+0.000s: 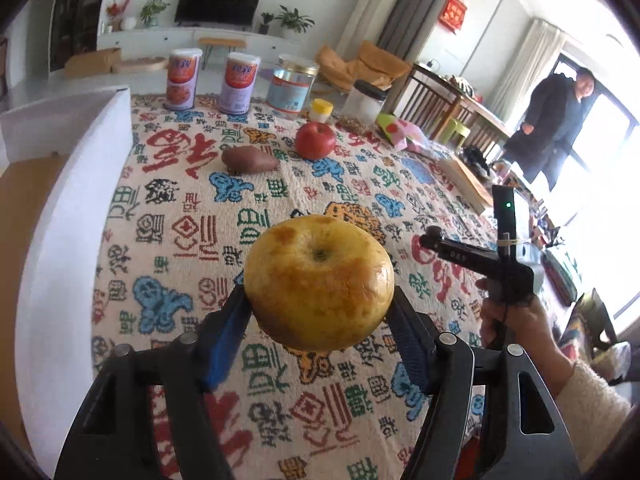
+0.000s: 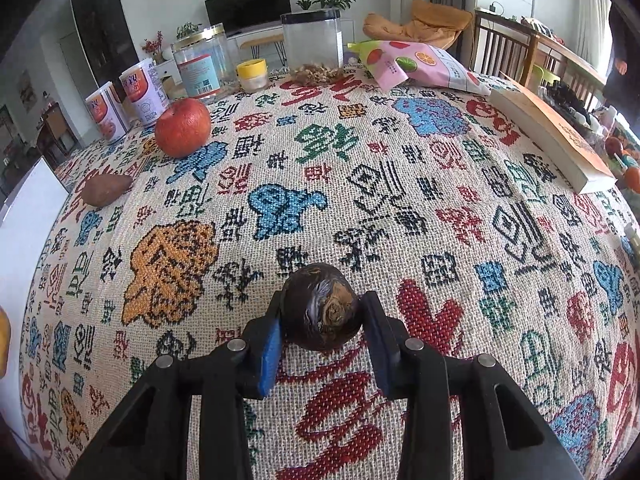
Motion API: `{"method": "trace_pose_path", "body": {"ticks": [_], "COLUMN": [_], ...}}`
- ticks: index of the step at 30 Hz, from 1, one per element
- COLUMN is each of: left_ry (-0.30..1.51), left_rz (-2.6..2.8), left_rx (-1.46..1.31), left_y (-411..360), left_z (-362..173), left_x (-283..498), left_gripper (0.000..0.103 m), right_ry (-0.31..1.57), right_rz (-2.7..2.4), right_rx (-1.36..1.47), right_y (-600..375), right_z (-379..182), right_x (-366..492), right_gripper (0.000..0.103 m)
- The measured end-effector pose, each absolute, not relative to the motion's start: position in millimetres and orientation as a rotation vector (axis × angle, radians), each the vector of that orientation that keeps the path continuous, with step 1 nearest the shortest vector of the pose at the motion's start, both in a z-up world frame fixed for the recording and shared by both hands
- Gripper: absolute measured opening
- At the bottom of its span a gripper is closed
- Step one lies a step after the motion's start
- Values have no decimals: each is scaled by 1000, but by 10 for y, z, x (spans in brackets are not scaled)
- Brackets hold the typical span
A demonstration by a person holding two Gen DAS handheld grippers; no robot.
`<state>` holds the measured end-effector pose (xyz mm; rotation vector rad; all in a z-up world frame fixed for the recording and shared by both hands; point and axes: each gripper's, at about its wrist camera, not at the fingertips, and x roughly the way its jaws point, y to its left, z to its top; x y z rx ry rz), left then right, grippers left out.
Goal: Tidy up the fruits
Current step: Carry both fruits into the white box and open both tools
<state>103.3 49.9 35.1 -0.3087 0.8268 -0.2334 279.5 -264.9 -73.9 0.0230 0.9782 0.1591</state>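
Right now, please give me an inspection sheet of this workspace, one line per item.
Surface: patterned woven tablecloth covers the table.
Job's things: yellow apple and dark round fruit both gripped; red apple and sweet potato lie on the cloth.
Clutter: two cans, clear jars, snack bag, book.
Grippers: left gripper shut on the yellow apple; right gripper shut on the dark fruit.
Cables: nothing seen.
Surroundings: television, person by the window.
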Motion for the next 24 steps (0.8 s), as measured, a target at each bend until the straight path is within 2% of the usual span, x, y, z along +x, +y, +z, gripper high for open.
{"method": "trace_pose_path", "body": {"ticks": [5, 8, 11, 14, 18, 22, 24], "left_ry": [733, 700, 726, 836, 993, 1033, 974], "left_rz": [-182, -64, 98, 212, 254, 333, 364], "left_rx": [-395, -436, -405, -422, -487, -574, -568], "left_y": [1237, 1765, 2226, 2657, 3025, 3174, 3200], "left_z": [1037, 1186, 1016, 560, -15, -154, -36], "left_x": [359, 178, 243, 538, 856, 816, 706], "left_gripper": [70, 70, 70, 70, 70, 71, 76], "right_ry": [1002, 991, 995, 1006, 1054, 1142, 1138], "right_rz": [397, 621, 845, 1015, 1130, 1119, 1121], "right_rx": [95, 117, 83, -13, -193, -256, -234], "right_y": [-2101, -1409, -537, 293, 1098, 1468, 1529], "right_z": [-270, 113, 388, 485, 329, 7, -4], "right_x": [2307, 1977, 1619, 1229, 840, 789, 819], "right_gripper": [38, 38, 38, 38, 38, 39, 54]}}
